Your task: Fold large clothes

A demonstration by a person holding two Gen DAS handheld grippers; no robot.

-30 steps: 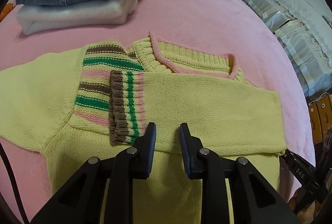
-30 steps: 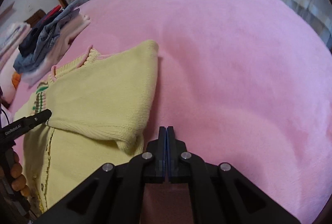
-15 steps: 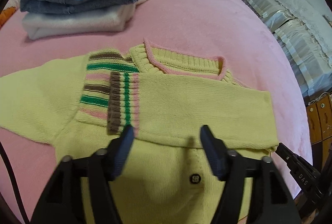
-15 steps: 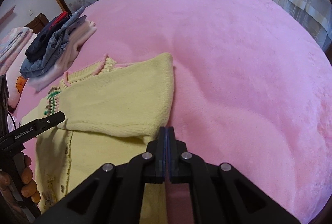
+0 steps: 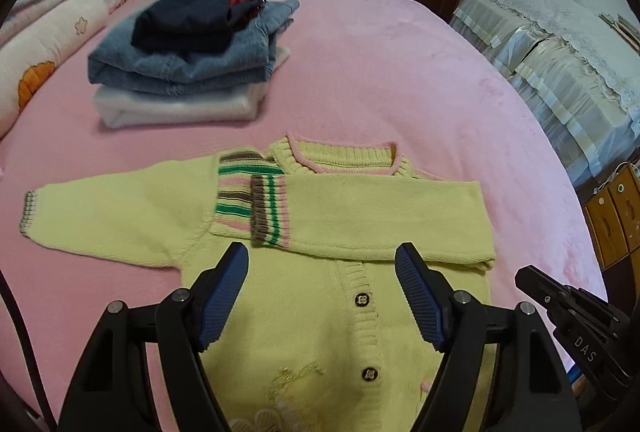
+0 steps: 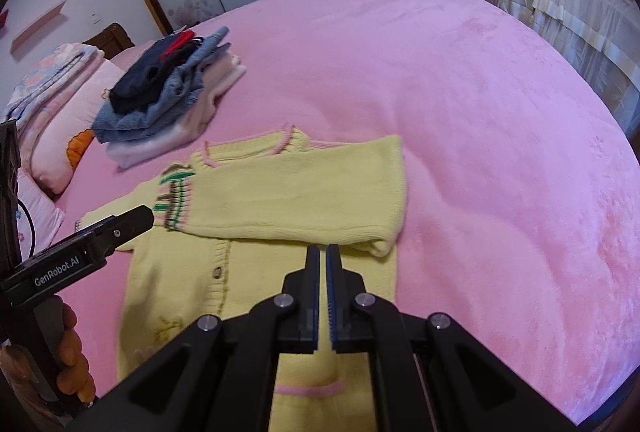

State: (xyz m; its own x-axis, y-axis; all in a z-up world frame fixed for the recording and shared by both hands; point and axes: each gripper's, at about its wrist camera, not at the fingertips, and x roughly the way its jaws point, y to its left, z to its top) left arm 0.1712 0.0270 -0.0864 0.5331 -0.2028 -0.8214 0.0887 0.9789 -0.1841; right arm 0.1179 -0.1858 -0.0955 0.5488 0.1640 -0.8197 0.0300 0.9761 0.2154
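Yellow knit cardigan (image 5: 320,296) lies buttoned at lower centre on the pink bed (image 5: 400,71), one sleeve (image 5: 384,220) folded across its chest to narrow it. Left gripper (image 5: 322,286) hovers wide, empty; right gripper (image 6: 323,260) is closed, empty.

Bed (image 5: 400,71), covered edge to edge in a pink plush blanket. Lying directly on it:
- Yellow knit cardigan (image 5: 320,312), near edge, spread flat and buttoned, pink-trimmed neckline; one sleeve folded across the chest, the other stretched out sideways.
- Stack of folded clothes (image 5: 192,59), beyond the cardigan and apart from it: white at the bottom, denim above, dark navy on top.
- Pillows (image 6: 60,135), at the headboard end beside the stack.
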